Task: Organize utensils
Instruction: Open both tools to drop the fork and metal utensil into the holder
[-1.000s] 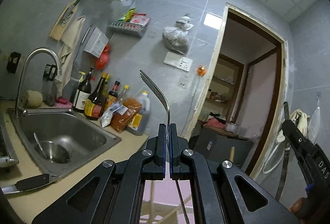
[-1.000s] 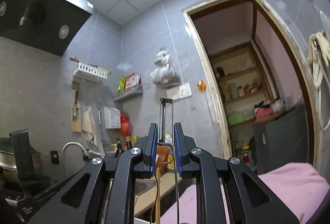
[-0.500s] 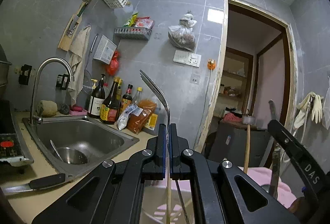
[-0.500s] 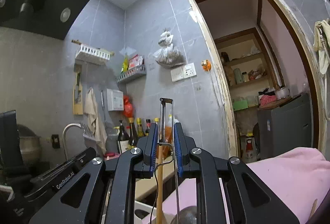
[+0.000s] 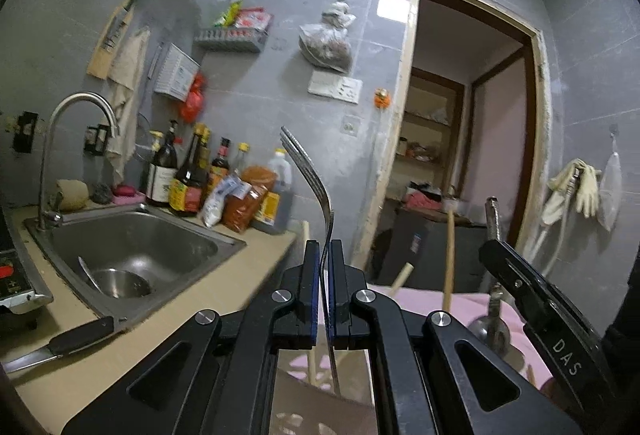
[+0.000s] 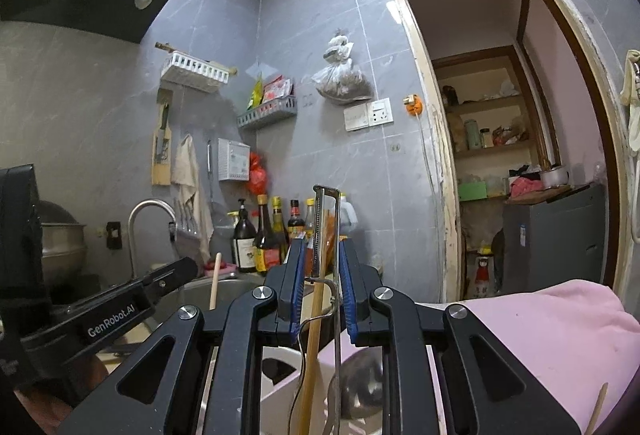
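Fork (image 5: 308, 171) stood upright, tines uppermost, its handle pinched between the nearly closed jaws of the left gripper (image 5: 324, 299), so that the handle end pointed down toward the pale slotted holder (image 5: 320, 407) just below. Wooden sticks (image 5: 449, 255) already leaned in that holder, over pink cloth (image 5: 424, 305). The right gripper (image 6: 319, 299) held a wire-framed peeler (image 6: 328, 219) between jaws set a little apart, also upright; whether the pads pressed it firmly could not be told. The vertical hold probably suited handle-first lowering. Sink (image 5: 132, 247) and bottles (image 5: 188, 175) stood well to the left.
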A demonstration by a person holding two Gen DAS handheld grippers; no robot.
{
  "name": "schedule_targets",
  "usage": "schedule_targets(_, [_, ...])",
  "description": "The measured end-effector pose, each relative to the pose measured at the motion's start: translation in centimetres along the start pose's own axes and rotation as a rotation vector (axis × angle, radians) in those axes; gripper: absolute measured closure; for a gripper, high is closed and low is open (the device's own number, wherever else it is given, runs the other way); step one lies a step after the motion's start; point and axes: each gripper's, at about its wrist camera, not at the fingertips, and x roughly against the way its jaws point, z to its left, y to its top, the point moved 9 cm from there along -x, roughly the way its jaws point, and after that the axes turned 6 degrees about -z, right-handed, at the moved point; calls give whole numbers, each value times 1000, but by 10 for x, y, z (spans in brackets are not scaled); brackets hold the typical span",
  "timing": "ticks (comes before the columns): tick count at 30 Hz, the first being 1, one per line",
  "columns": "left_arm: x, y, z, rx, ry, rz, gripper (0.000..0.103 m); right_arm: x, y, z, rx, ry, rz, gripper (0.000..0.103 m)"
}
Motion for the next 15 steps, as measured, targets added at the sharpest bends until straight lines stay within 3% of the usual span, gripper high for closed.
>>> schedule_targets(4, [1,-5,-5,8,-45,47,98,7,2,0,4,9,1,82])
schedule_targets(13, [15,18,-24,7,-65,28,69,22,36,-12,-38,-12,-26,73])
schedule_targets(15, [18,26,-34,-9,-68,19,63,28,50,-19,-40,-27,-35,62])
